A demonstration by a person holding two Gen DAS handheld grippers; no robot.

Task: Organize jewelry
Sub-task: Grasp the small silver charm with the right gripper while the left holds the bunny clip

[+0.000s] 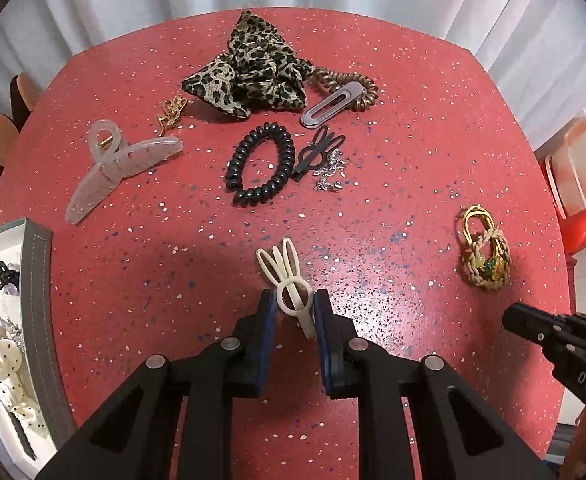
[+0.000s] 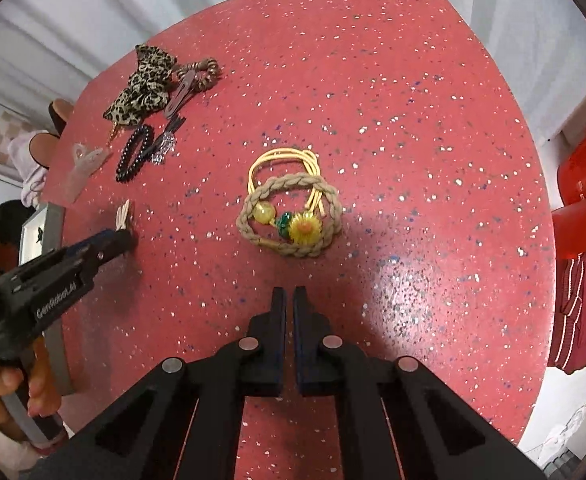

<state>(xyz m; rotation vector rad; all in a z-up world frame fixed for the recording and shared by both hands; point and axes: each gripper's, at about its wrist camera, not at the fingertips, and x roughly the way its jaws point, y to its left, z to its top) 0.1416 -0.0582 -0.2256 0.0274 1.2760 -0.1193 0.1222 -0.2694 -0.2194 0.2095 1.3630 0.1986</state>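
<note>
Left gripper [image 1: 293, 310] is clamped on the cream bunny clip [image 1: 289, 280]: jaws pinch its round loop end, ears pointing away from me, tail end hanging back between the pads. It looks just clear of the red surface [image 1: 393, 120], though I can't tell for sure.

Step in hand, as I read it: carry the clip over to the grey-rimmed tray [image 1: 37, 280] at my left edge, where a polka-dot bow [image 1: 5, 372] and a small black clip [image 1: 7, 274] already sit. To do it well: keep the pinch steady, since the hold is only on the thin loop and could twist. Lift clear of the tray wall before crossing, lower into a free white patch, then let go.

Right gripper [image 2: 289, 294] has its jaws together on nothing, hovering over the surface. The braided tie bundle [image 2: 289, 210] with yellow flower and beads lies just ahead of its tips, not touching. Probably the next pick; jaws would need to part first.

Black coil tie [image 1: 261, 164], leopard scrunchie [image 1: 249, 68] and frosted claw clip [image 1: 117, 164] lie farther out, well apart from both grippers.
</note>
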